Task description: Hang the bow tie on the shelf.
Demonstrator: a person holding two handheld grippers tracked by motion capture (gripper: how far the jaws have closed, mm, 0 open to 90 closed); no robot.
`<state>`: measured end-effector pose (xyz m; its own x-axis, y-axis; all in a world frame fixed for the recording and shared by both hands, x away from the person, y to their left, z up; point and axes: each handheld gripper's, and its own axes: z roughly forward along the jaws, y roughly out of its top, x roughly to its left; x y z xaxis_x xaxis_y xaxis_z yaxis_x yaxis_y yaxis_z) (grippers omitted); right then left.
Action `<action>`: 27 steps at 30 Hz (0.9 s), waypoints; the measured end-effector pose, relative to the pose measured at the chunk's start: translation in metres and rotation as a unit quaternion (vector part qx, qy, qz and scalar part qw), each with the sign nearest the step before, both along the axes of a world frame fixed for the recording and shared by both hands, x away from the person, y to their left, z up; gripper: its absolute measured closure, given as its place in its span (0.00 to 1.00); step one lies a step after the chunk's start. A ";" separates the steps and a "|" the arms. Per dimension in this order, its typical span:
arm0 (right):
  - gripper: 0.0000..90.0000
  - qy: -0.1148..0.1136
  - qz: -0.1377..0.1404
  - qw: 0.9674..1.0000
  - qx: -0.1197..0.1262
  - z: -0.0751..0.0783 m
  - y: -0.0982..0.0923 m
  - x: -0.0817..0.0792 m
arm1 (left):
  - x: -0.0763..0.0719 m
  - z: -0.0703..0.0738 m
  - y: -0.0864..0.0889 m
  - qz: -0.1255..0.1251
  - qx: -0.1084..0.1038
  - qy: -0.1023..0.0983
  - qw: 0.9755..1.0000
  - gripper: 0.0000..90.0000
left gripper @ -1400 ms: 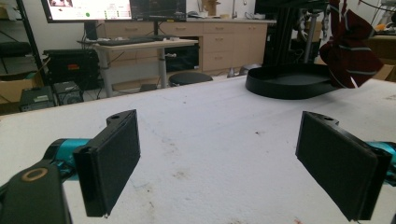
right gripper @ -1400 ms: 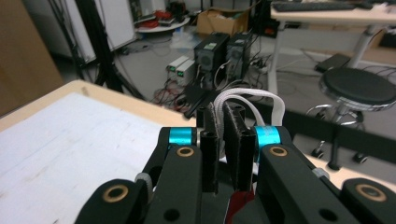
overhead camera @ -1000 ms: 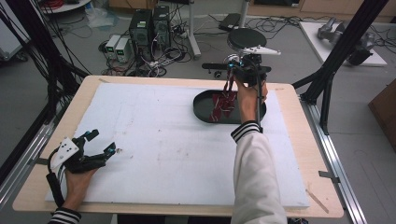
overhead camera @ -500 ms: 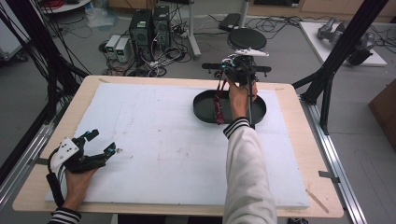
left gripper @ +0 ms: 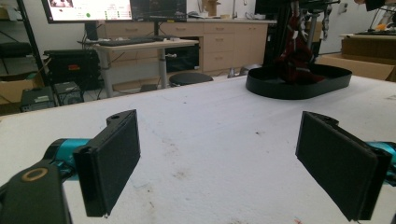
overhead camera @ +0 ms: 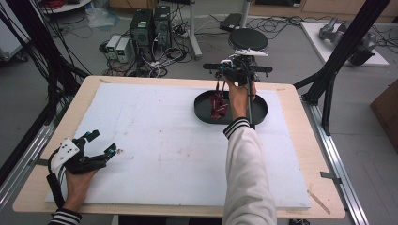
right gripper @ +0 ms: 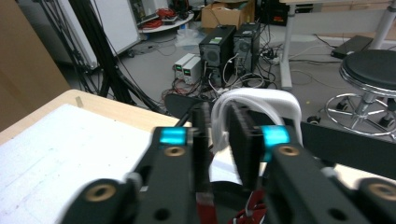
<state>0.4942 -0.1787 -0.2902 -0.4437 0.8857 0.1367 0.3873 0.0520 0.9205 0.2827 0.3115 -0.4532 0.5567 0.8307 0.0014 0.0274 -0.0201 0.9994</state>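
Note:
A dark red bundle hangs from my right gripper, and its lower end rests in the black oval tray at the far right of the table. In the right gripper view the jaws of the right gripper are shut on a white loop, with the red bundle dangling below. My left gripper rests at the near left on the white board, open with nothing between its pads. From there the tray and the red bundle lie far ahead on the right.
The white foam board covers most of the wooden table. Computer towers, cables and a black stool stand on the floor beyond the far edge. Black frame posts rise at both sides.
My right gripper has shifted a little to the left above the tray, drawing the red bundle up into a straighter hanging strand. The left gripper has stayed put.

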 end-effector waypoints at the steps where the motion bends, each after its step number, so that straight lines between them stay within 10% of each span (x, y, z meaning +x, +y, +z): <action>1: 0.79 -0.001 0.004 1.000 0.001 0.000 0.001 0.000 | 0.000 0.000 0.000 0.000 0.000 0.000 1.000 0.16; 15: 0.15 -0.026 0.070 0.996 -0.044 0.018 -0.001 -0.033 | 0.001 0.000 -0.001 0.004 0.003 0.004 1.000 0.16; 21: 0.12 -0.058 0.095 0.993 -0.030 0.027 -0.021 -0.077 | 0.000 0.000 -0.001 0.004 0.003 0.001 1.000 0.16; 27: 0.12 -0.093 0.097 0.991 -0.027 0.002 -0.046 -0.142 | -0.001 0.000 0.000 0.005 -0.001 -0.006 1.000 0.16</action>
